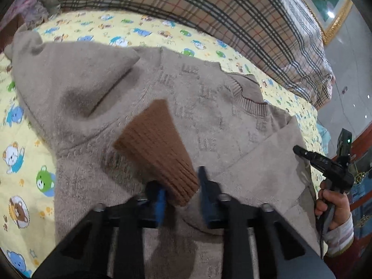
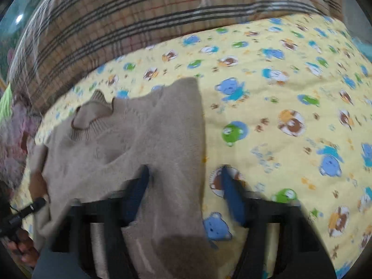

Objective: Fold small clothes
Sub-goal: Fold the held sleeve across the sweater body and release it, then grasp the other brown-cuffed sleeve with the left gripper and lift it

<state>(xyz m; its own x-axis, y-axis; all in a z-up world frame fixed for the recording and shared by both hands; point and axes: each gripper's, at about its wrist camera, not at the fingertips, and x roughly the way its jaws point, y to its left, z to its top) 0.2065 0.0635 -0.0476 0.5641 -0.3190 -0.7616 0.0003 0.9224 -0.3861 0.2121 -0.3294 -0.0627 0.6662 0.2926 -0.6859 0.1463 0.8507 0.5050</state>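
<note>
While the yellow bear-print quilt (image 2: 279,93) covers the bed, a plaid blanket (image 1: 209,11) is bunched along its far side. On the quilt lies 1 small beige sweater (image 1: 116,93), chest up, ribbed collar (image 1: 251,102) toward the right in the left wrist view.

Progress (judged from the lay alone): early. 1 sleeve is drawn across the chest, brown cuff (image 1: 160,148) uppermost; the body is not yet folded over, and the lower hem is out of sight.

Left tongs (image 1: 183,193): blue fingers standing either side of the cuff's end; whether the pads pinch it I cannot tell.

Right tongs (image 2: 183,186): jaws apart, straddling the sweater's side edge (image 2: 200,139), 1 finger over knit, 1 over quilt, nothing pinched. A hand (image 1: 332,209) holds them.
</note>
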